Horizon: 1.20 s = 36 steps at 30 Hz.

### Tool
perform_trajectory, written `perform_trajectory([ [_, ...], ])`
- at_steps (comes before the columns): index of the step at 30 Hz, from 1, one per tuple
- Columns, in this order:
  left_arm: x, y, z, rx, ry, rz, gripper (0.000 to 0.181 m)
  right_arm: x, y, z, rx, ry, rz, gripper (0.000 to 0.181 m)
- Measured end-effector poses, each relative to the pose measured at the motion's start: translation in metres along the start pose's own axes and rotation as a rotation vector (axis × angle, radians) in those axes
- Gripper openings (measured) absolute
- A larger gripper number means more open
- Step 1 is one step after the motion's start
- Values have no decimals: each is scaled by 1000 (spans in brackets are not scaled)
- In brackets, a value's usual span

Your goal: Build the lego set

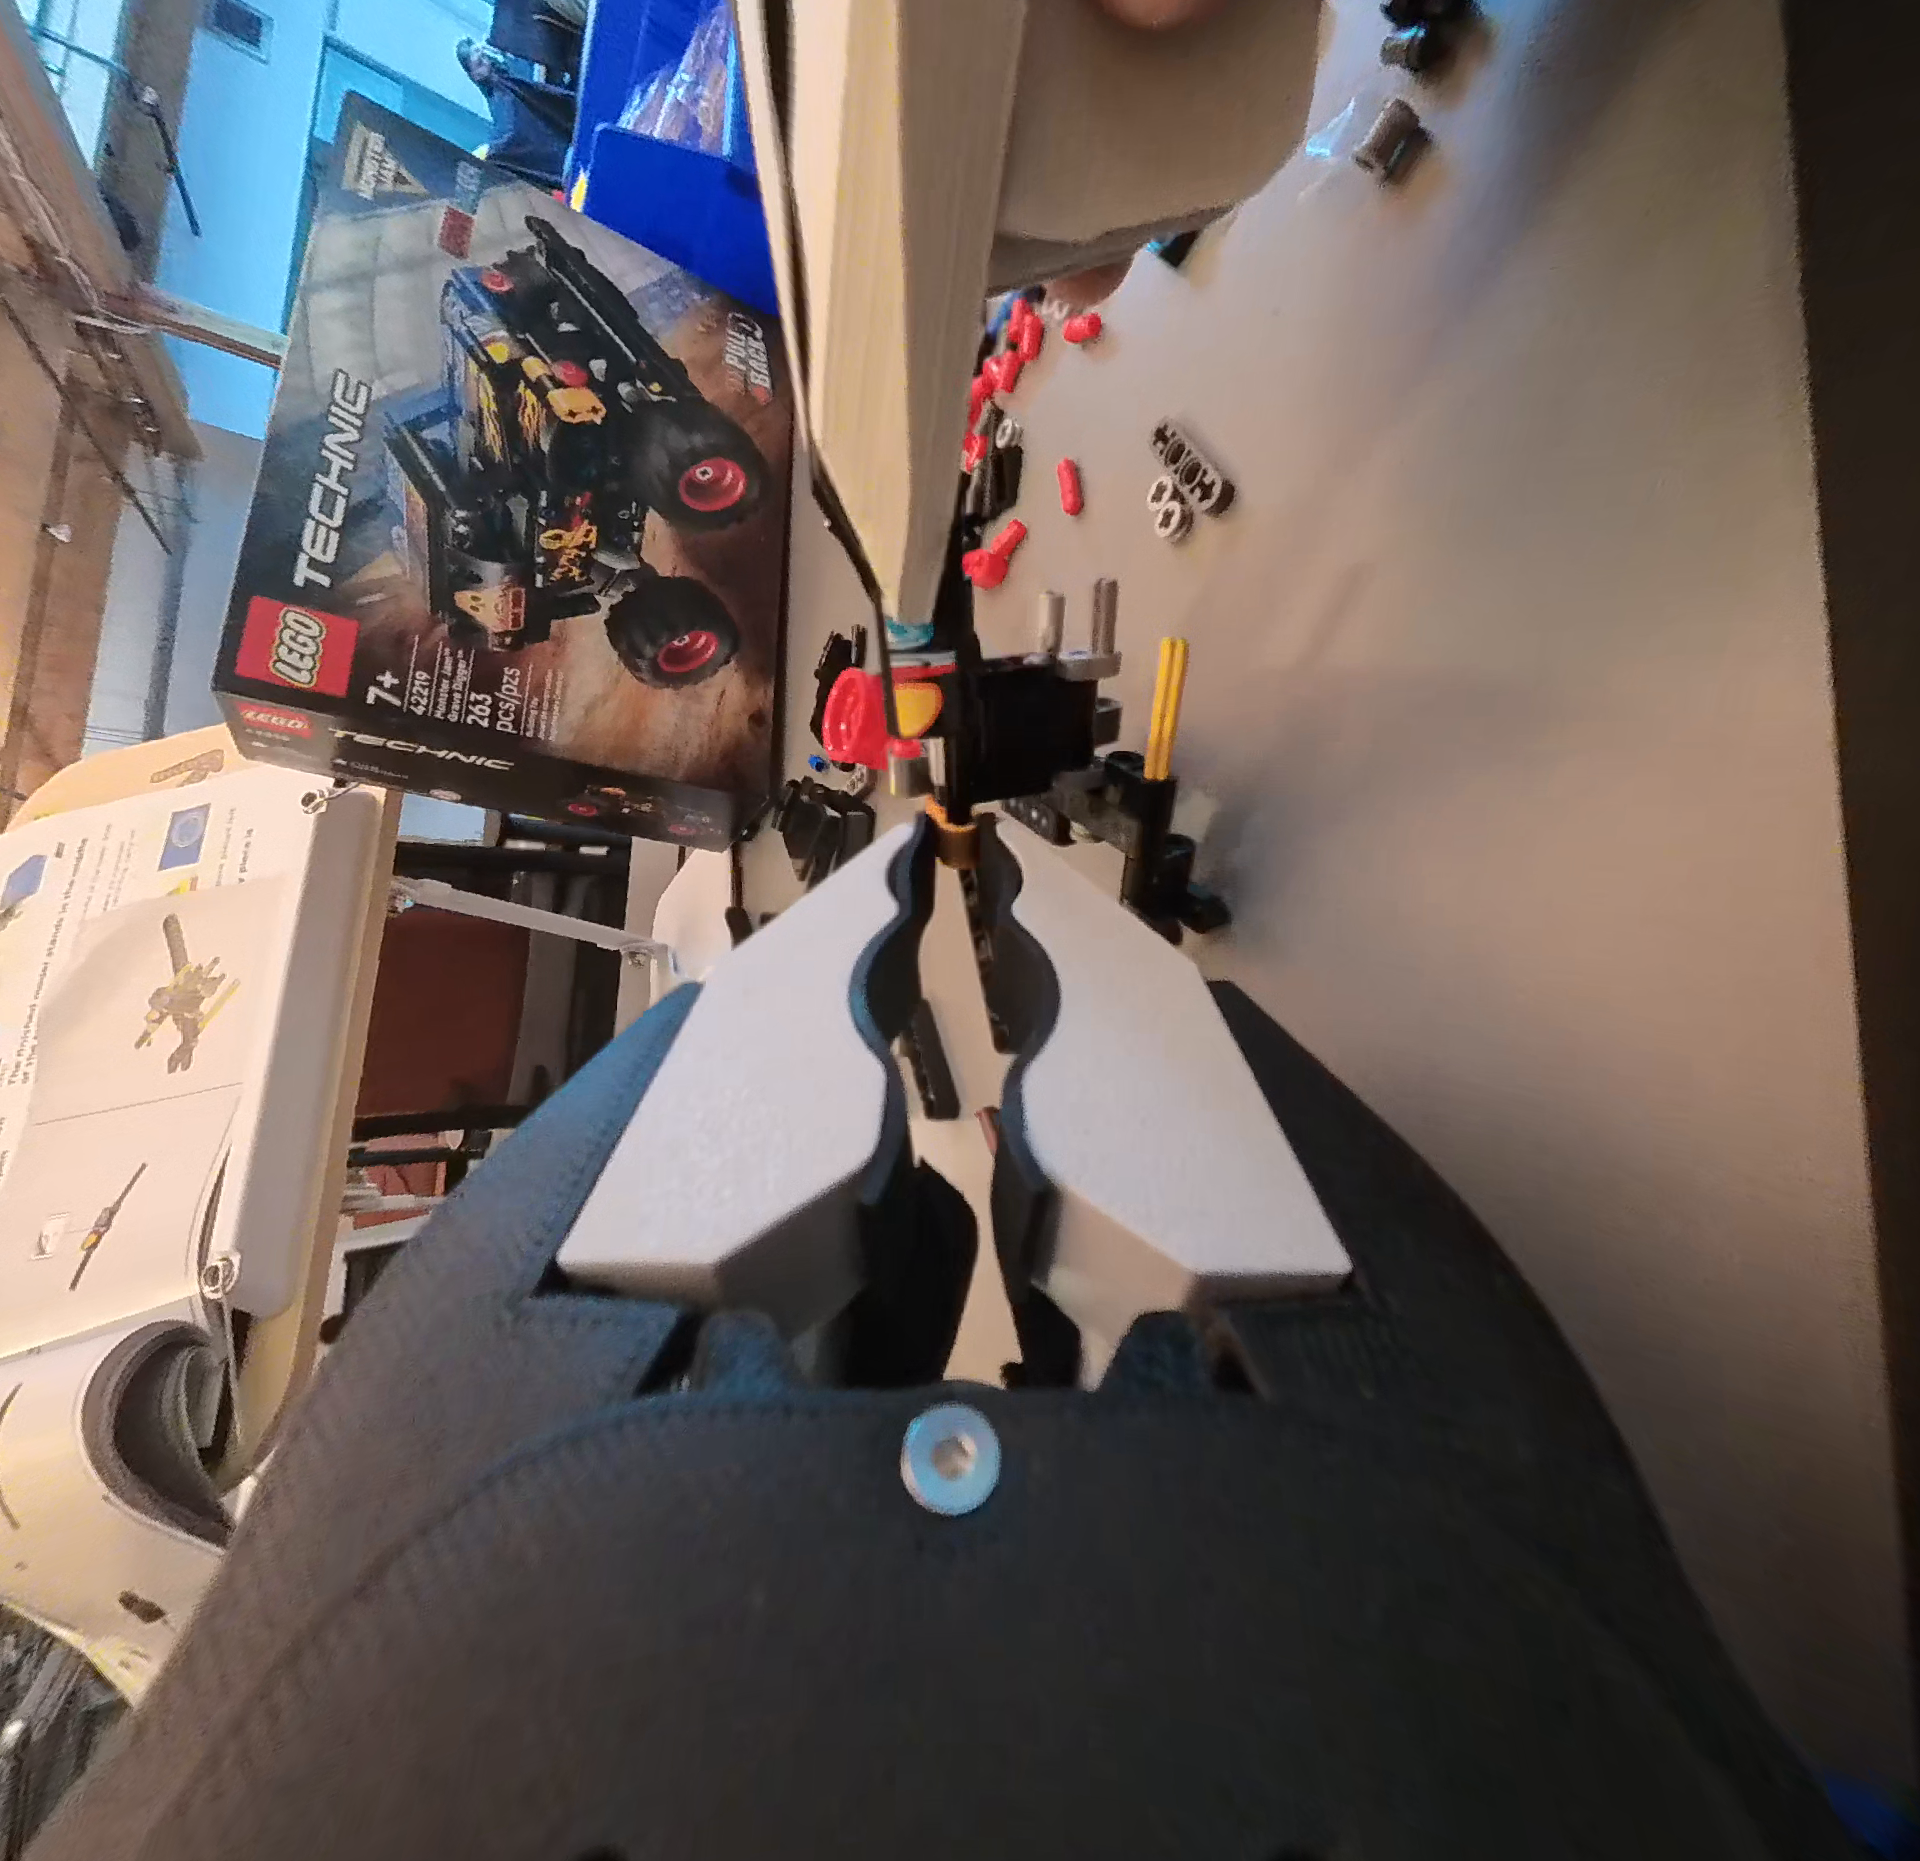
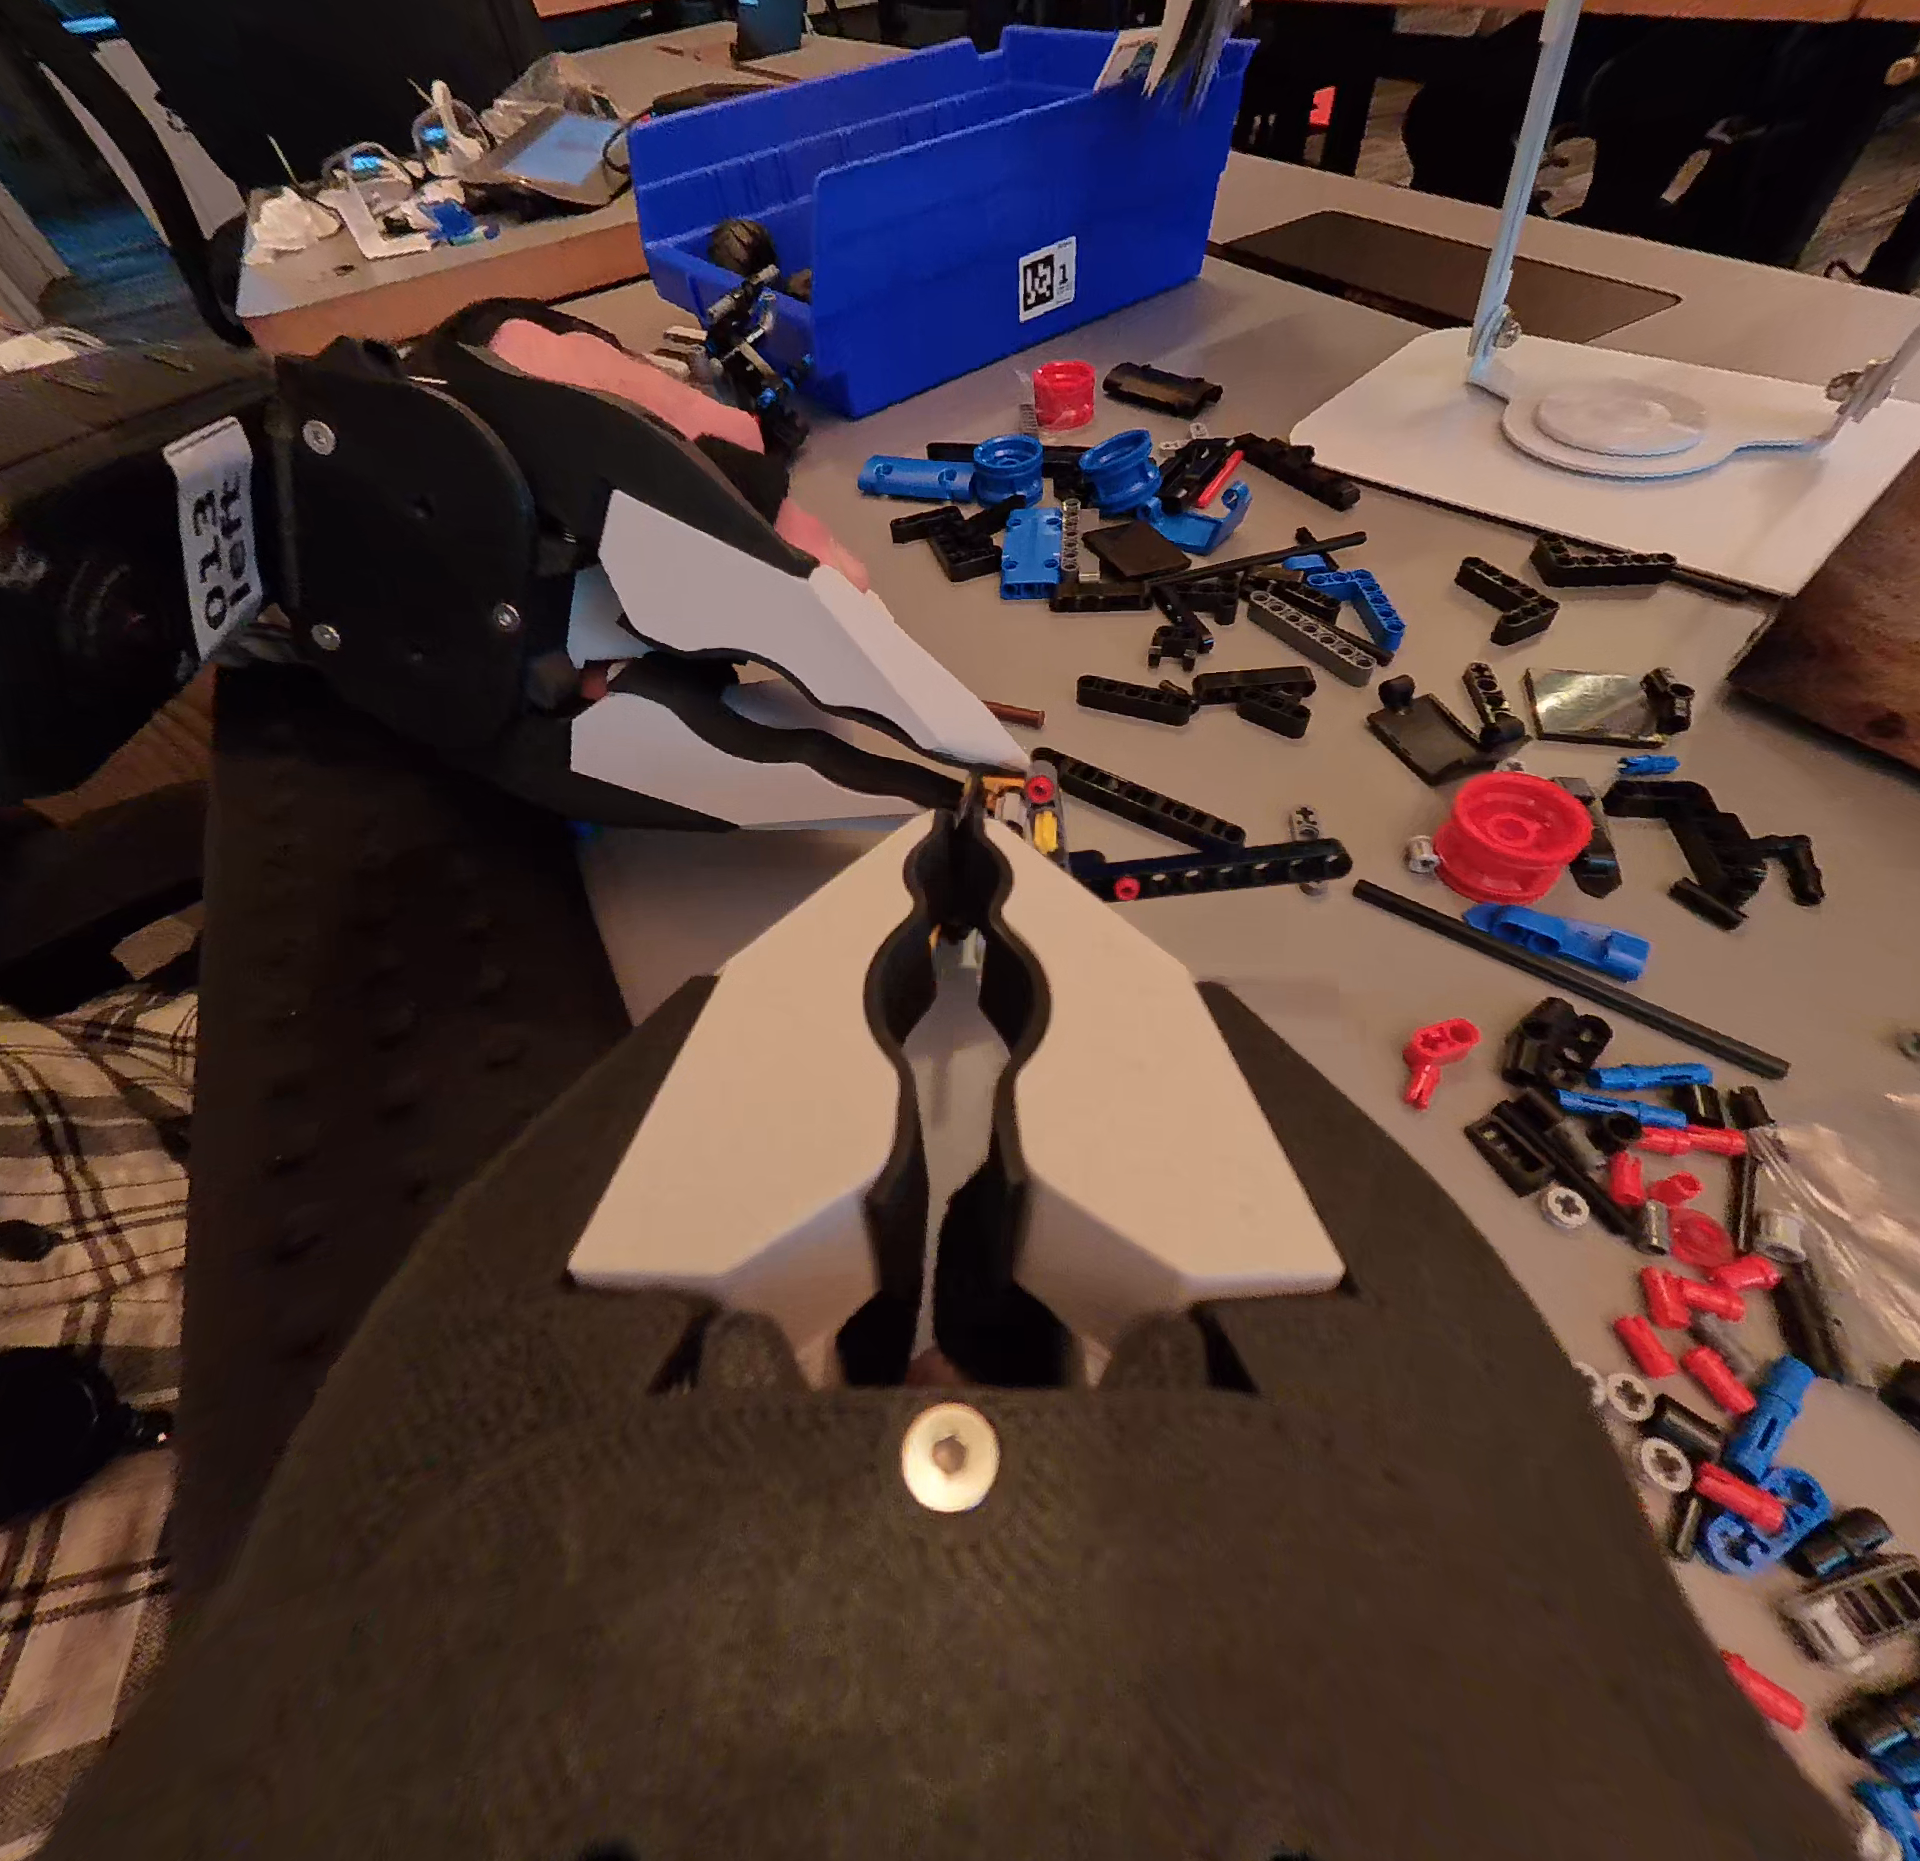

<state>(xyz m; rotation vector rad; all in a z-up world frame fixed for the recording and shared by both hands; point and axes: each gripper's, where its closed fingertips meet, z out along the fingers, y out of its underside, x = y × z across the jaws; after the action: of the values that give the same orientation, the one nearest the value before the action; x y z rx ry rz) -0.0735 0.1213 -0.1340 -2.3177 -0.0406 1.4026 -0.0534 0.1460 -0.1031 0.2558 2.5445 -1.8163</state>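
Observation:
A small lego assembly [image 1: 1023, 715] is black, with a red round piece, a yellow part, grey pins and two yellow axles. It is held over the grey table between both grippers. My left gripper [image 1: 951, 835] is shut on a brownish end piece of it. My right gripper [image 2: 961, 824] is shut on the same assembly [image 2: 1044, 788], whose long black beams reach to the right. The two pairs of fingertips almost touch. The left gripper also shows in the right wrist view [image 2: 987, 772], coming in from the left. The right gripper shows in the left wrist view [image 1: 920, 627], coming from above.
The lego box [image 1: 499, 523] stands behind the assembly, next to an instruction booklet [image 1: 114, 1032] on a stand. A blue bin [image 2: 935, 201] and a white stand base [image 2: 1610, 440] sit at the far side. A red wheel hub [image 2: 1507, 835] and many loose black, blue and red pieces [image 2: 1683, 1188] cover the table [image 2: 1299, 980] on the right. Across from one pair of fingers to the other is roughly 5 centimeters.

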Motion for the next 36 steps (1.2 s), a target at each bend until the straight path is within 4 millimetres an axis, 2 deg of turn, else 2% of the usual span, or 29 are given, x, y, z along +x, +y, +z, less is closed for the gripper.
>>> perform_trajectory([
  [11, -3, 5, 4, -38, -21, 23, 6, 8, 1, 0, -11, 38, -5, 1],
  [16, -3, 6, 3, -49, -23, 31, 6, 6, 8, -6, -50, 52, -61, 11],
  [19, -1, 4, 2, -41, -25, 46, 6, 9, 10, -9, -55, 59, -58, 2],
  [36, 1, 0, 0, -62, -52, 113, 3, 5, 16, 3, -109, 94, -150, 1],
])
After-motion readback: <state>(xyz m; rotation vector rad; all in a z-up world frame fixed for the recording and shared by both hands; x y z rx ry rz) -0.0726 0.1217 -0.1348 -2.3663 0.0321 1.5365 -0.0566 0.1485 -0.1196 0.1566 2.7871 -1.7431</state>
